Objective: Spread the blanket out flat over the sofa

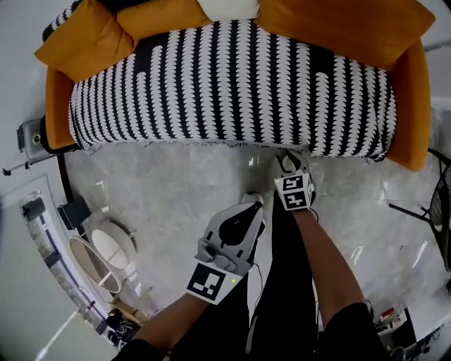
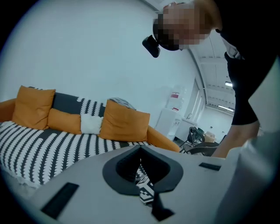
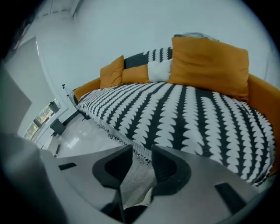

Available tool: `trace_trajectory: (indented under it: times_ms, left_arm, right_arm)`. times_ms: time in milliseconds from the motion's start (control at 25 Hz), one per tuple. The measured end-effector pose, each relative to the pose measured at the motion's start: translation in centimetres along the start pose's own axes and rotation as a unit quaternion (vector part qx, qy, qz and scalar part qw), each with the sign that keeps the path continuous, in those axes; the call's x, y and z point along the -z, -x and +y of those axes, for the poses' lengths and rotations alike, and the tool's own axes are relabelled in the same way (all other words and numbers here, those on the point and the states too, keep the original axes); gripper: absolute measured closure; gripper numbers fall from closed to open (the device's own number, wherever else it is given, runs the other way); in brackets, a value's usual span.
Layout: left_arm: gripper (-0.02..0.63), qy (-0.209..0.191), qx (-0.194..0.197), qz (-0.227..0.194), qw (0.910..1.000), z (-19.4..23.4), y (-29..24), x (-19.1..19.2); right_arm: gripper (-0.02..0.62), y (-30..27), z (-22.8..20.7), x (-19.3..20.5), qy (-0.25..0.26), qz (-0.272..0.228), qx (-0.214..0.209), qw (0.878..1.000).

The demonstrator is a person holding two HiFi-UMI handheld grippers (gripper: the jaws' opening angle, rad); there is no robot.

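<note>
The black-and-white patterned blanket [image 1: 232,84] lies spread over the seat of the orange sofa [image 1: 416,99], and its fringed front edge hangs over the seat front. My right gripper [image 1: 288,159] is low at that front edge, right of middle. In the right gripper view its jaws [image 3: 141,151] stand apart with only floor between them, and the blanket's [image 3: 183,118] fringe is just past the tips. My left gripper [image 1: 251,209] hangs back over the floor, clear of the sofa. Its jaws [image 2: 141,148] meet at the tips and hold nothing.
Orange cushions [image 1: 84,35] and a small white cushion [image 1: 229,8] line the sofa back. A round white stand [image 1: 106,254] and cables sit on the marble floor at the left. A dark wire frame [image 1: 440,211] stands at the right edge. My legs are below the grippers.
</note>
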State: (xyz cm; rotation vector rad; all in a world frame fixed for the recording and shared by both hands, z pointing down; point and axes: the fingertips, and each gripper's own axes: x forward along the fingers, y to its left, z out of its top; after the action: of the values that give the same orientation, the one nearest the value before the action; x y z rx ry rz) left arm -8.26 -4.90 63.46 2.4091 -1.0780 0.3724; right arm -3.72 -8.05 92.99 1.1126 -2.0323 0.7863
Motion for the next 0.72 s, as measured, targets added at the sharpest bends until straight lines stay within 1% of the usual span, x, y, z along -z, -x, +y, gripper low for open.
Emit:
trace_trajectory:
  times_ms: [120,200,240,280,320,360,440,560,640,720]
  left_arm:
    - [0.600,0.008,-0.014,0.004,0.9999,2.1,0.5,2.7]
    - [0.600,0.010,-0.022,0.002,0.9997,3.1,0.9,3.6]
    - [0.600,0.010,-0.025,0.002,0.9996,3.5,1.2,3.8]
    - [0.600,0.009,-0.027,0.002,0.9996,3.9,1.4,3.8]
    - [0.600,0.007,-0.029,0.003,0.9996,4.4,1.5,3.9]
    - [0.600,0.007,-0.032,0.003,0.9994,5.0,1.7,4.2]
    - [0.600,0.013,-0.044,-0.001,0.9990,6.0,1.9,4.8]
    - [0.599,0.021,-0.052,-0.004,0.9984,6.1,2.3,4.9]
    - [0.600,0.018,-0.045,0.000,0.9988,5.8,2.3,5.0]
    - [0.600,0.015,-0.034,0.003,0.9993,5.3,2.1,5.0]
  right_arm:
    - [0.471,-4.7,0.2,1.8,0.005,0.026,0.010,1.000]
    - [0.472,-6.2,-0.7,2.4,0.000,0.032,0.030,0.999]
    - [0.515,-6.2,-1.2,2.3,0.002,0.029,0.044,0.999]
    - [0.532,-6.0,-1.6,2.1,0.008,0.024,0.055,0.998]
    - [0.534,-5.8,-1.7,2.1,0.015,0.019,0.061,0.998]
    - [0.547,-5.9,-1.4,2.2,0.020,0.016,0.062,0.998]
    - [0.557,-6.3,-0.5,2.6,0.026,0.011,0.052,0.998]
    - [0.557,-6.3,2.4,2.6,0.024,0.000,0.016,1.000]
    - [0.557,-6.7,4.2,3.4,0.028,0.018,-0.007,0.999]
    - [0.554,-7.1,5.3,4.6,0.019,0.045,-0.024,0.999]
